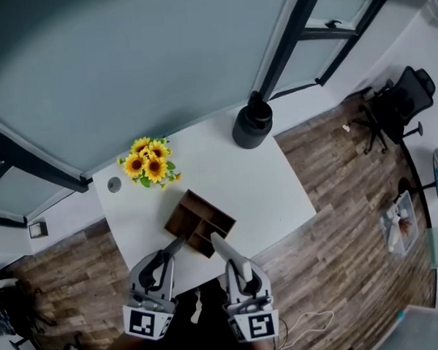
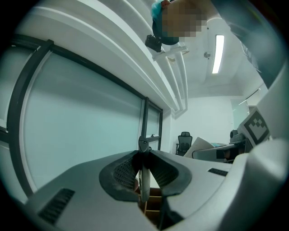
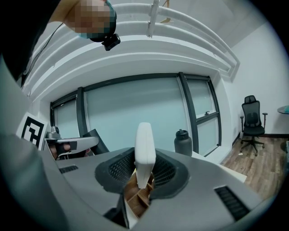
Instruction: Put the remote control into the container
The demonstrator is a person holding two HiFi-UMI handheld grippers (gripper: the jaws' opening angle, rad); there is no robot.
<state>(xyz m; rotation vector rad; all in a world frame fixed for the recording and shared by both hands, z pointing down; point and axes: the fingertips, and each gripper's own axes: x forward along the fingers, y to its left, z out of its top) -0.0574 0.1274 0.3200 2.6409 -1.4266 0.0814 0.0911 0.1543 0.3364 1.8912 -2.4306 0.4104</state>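
Right gripper [image 1: 237, 265] clamps white remote [image 3: 145, 149], left gripper [image 1: 167, 260] a slim grey object [image 2: 143, 173]; risk: tip snags a container [image 1: 179, 215] divider (near front edge of table [image 1: 263, 183]), toppling it.

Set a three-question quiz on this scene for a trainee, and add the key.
1. Multiple choice: what is the right gripper clamped on?
A) a white remote
B) a pen
C) a cup
2. True or false: the sunflowers stand inside the wooden container.
3. Short answer: what dark thing stands at the far corner of the table, by the window?

Key:
1. A.
2. False: they stand on the table, apart from the container.
3. A bottle.
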